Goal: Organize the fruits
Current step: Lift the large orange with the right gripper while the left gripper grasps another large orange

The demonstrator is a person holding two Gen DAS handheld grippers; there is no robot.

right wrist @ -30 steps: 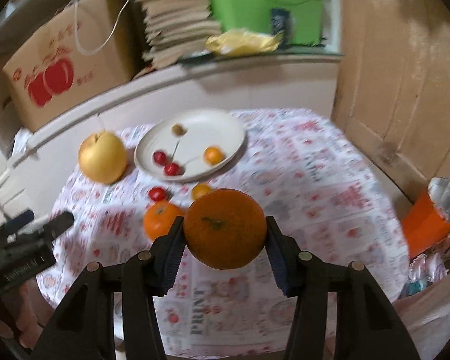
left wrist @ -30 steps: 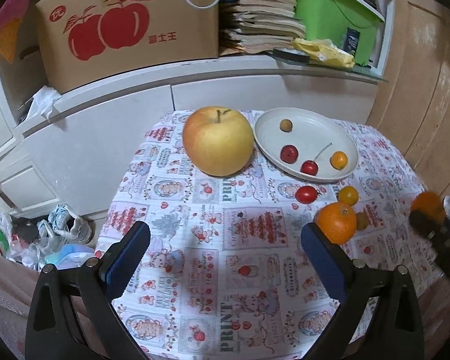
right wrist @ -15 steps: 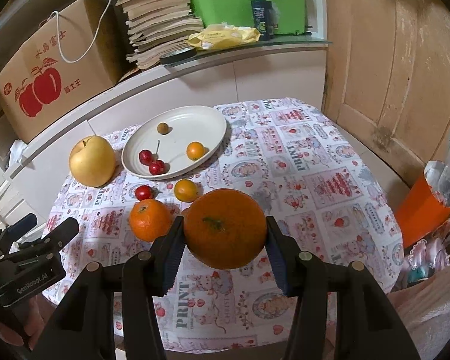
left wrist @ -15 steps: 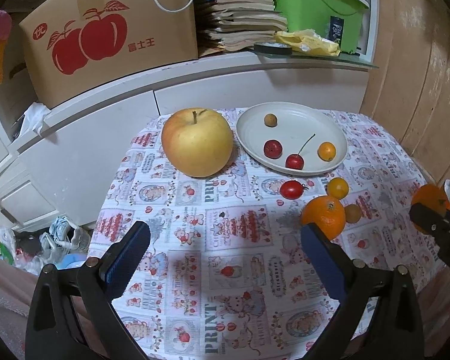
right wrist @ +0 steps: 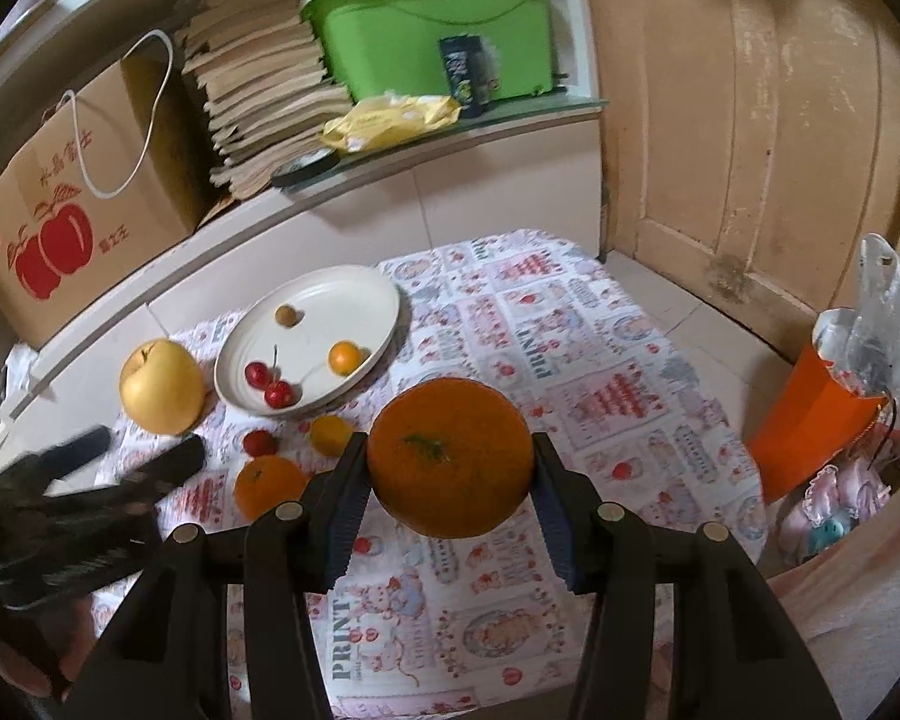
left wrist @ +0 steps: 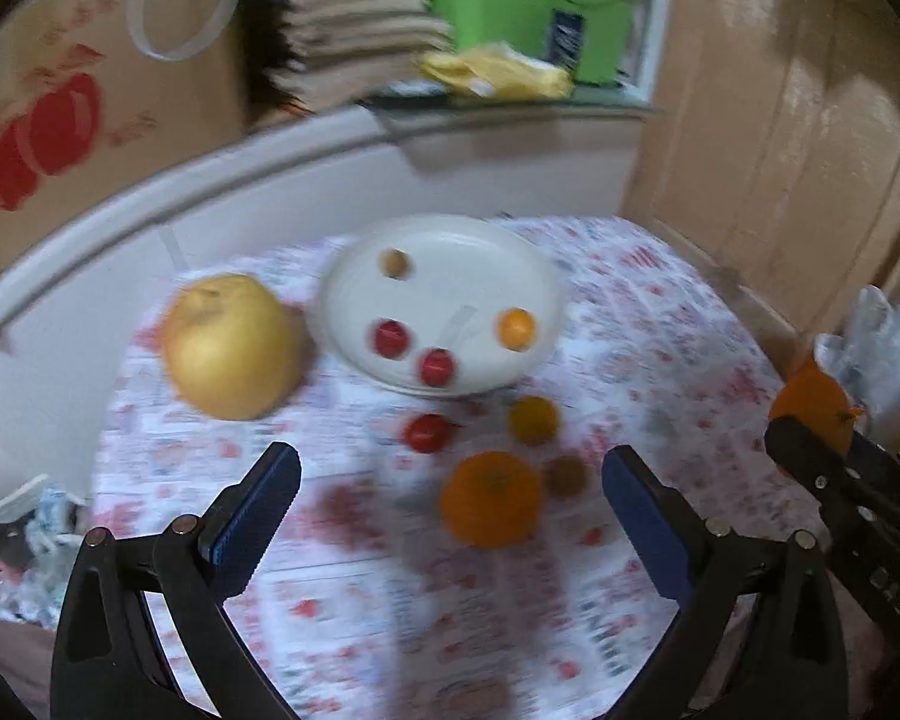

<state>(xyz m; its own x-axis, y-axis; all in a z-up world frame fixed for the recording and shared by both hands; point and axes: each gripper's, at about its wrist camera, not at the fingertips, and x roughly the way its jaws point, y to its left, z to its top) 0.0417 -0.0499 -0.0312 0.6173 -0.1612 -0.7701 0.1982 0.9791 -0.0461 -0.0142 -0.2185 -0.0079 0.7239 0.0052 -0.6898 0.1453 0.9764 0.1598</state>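
Observation:
My right gripper (right wrist: 450,480) is shut on a large orange (right wrist: 450,456) and holds it above the table's near side. It also shows in the left wrist view (left wrist: 813,405). My left gripper (left wrist: 450,492) is open and empty above the table, near a second orange (left wrist: 491,498). A white plate (right wrist: 360,294) holds two cherries, a small orange fruit and a brown one. A yellow apple (right wrist: 162,387) sits left of the plate. A red cherry tomato (right wrist: 260,443) and a kumquat (right wrist: 330,435) lie in front of the plate.
The round table has a printed cloth (right wrist: 570,372). Behind it a white ledge carries an apple carton (right wrist: 60,210), stacked books (right wrist: 258,96) and a green box (right wrist: 432,24). A wooden door (right wrist: 750,120) stands right. An orange bag (right wrist: 810,420) sits on the floor.
The left gripper has swung right and its view is blurred by motion. The right gripper has moved a little closer to the table, still holding the orange.

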